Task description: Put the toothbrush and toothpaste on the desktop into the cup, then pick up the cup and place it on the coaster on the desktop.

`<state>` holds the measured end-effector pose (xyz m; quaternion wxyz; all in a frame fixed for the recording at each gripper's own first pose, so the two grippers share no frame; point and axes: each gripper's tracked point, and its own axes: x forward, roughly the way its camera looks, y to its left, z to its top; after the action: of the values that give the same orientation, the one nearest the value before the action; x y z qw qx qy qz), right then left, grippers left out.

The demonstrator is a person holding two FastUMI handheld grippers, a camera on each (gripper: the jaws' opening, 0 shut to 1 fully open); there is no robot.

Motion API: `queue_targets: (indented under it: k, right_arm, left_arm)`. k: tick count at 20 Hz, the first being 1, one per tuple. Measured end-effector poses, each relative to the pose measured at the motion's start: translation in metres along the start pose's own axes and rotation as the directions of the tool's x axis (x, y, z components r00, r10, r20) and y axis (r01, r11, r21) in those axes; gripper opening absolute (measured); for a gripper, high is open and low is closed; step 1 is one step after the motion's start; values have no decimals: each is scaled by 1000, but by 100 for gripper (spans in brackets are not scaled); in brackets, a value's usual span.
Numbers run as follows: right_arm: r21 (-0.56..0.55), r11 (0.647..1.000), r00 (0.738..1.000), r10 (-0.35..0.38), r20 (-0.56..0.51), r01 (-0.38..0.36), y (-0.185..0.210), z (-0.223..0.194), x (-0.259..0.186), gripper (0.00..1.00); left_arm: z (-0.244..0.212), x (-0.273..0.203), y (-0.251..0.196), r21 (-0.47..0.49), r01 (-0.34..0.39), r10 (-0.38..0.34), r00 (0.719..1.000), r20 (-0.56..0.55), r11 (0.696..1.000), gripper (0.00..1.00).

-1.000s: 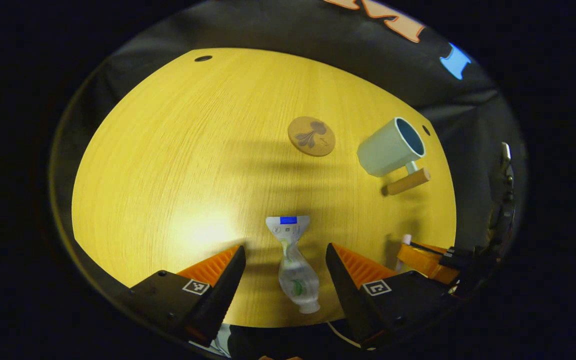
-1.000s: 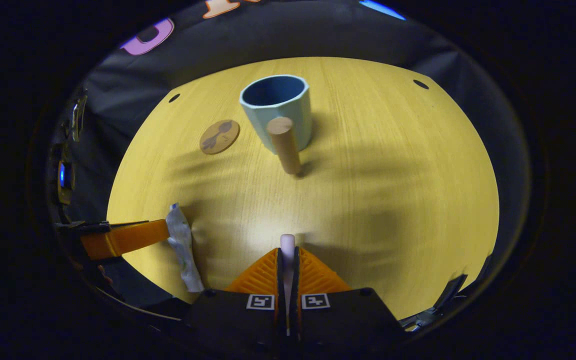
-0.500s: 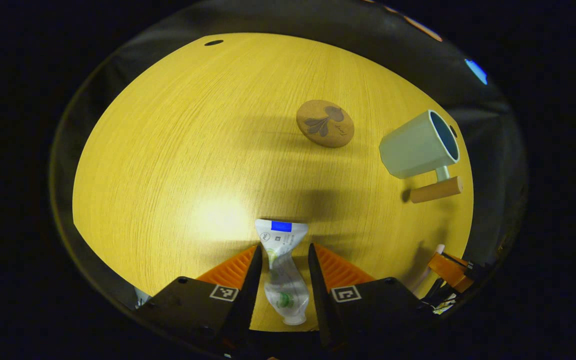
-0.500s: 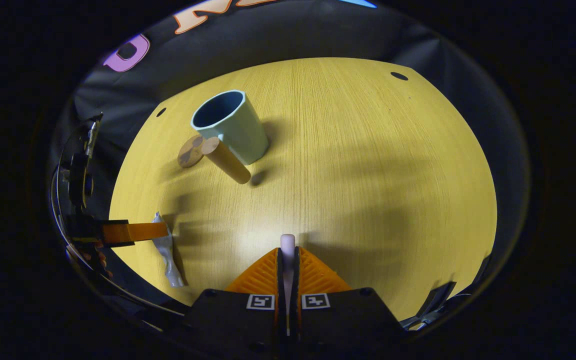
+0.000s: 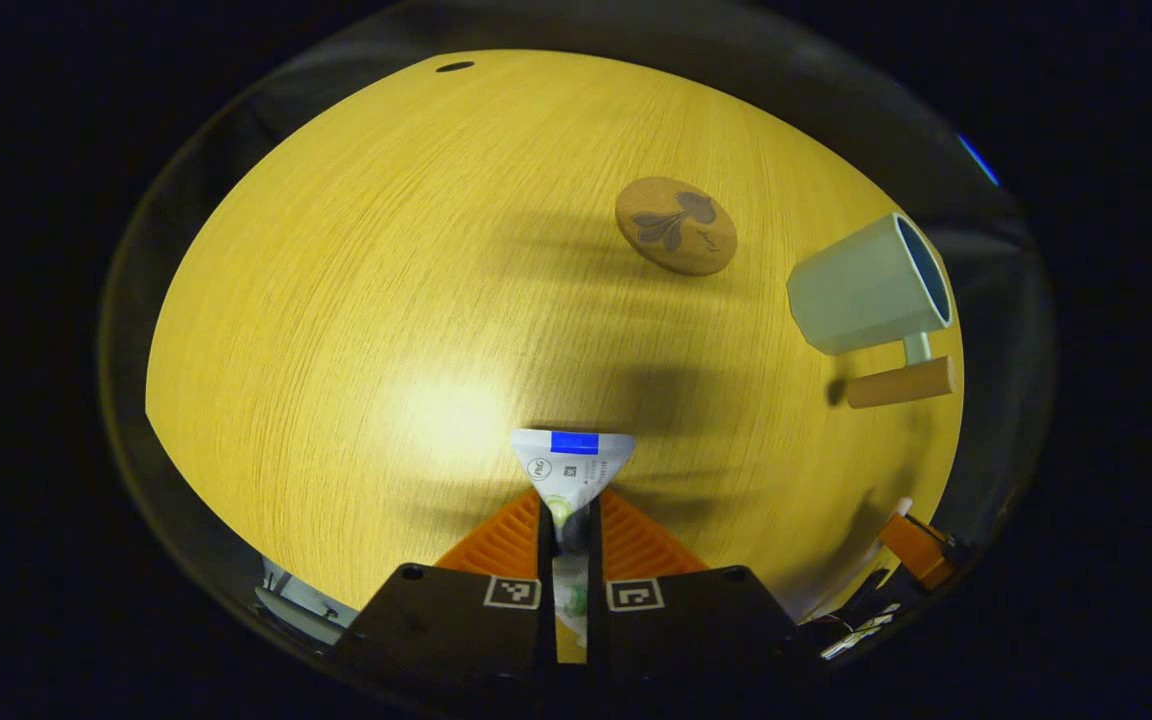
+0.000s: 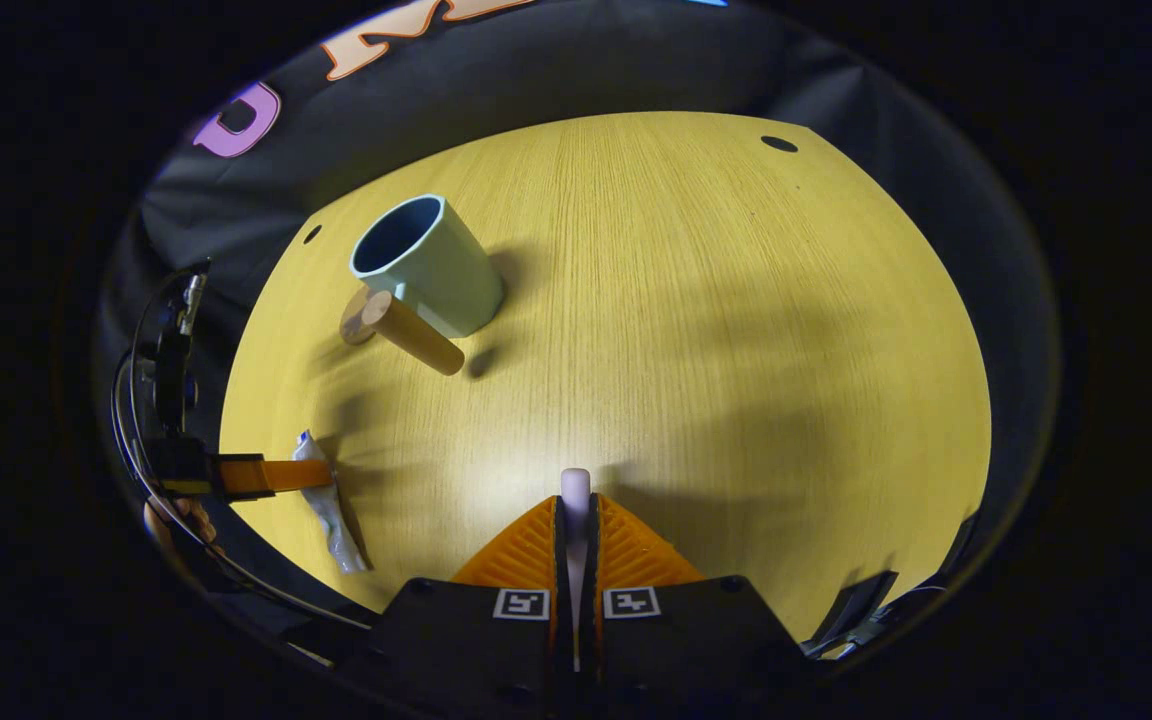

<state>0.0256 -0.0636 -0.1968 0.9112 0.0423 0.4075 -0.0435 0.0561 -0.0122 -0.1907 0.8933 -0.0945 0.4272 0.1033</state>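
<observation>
Currently both grippers clamping: left gripper (image 5: pixel 568 520) pinching toothpaste (image 5: pixel 572 462) mid-tube, right gripper (image 6: pixel 576 515) pinching toothbrush (image 6: pixel 575 484), tip poking out past fingers. Cup (image 6: pixel 424 266) w/ wooden handle standing empty on desktop (image 6: pixel 716 330), coaster (image 5: pixel 676 225) just beside it. Neither item in cup yet; insertion + cup-to-coaster move remaining.

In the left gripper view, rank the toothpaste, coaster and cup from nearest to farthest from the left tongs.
1. Toothpaste: pinched between the left tongs, at the bottom centre.
2. Coaster: flat on the desktop, ahead and slightly right.
3. Cup: far right, beyond the coaster, wooden handle towards the near side.
</observation>
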Motion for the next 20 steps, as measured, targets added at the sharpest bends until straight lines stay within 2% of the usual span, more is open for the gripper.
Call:
queue_targets:
  k: [3, 7, 9, 13, 17, 19, 20]
  right_arm:
    - [15, 1000, 1000, -6, 11, 6, -5, 3, -1, 5]
    - [64, 998, 997, -1, 72, -4, -8, 20, -8, 6]
    - [82, 997, 993, 3, 117, -13, -7, 35, -16, 5]
    - [108, 993, 972, 28, 232, -54, 4, 71, -50, 5]
    - [114, 986, 909, 67, 411, -124, 34, 116, -92, 5]
    - [113, 981, 866, 81, 493, -156, 49, 141, -108, 5]
    - [112, 979, 837, 86, 541, -173, 55, 153, -116, 5]
  left_arm:
    - [9, -2, -3, -24, 77, -75, 995, 66, 997, 4]
    - [26, -23, -7, 16, 110, -111, 976, 187, 994, 0]
    - [38, -41, -12, 52, 136, -145, 957, 250, 989, 1]
    - [70, -76, -28, 126, 206, -240, 888, 394, 970, 0]
    - [96, -106, -28, 211, 225, -301, 824, 480, 951, 0]
    - [116, -122, -26, 242, 224, -324, 765, 557, 944, 0]
    - [125, -128, -27, 261, 224, -338, 735, 588, 939, 0]
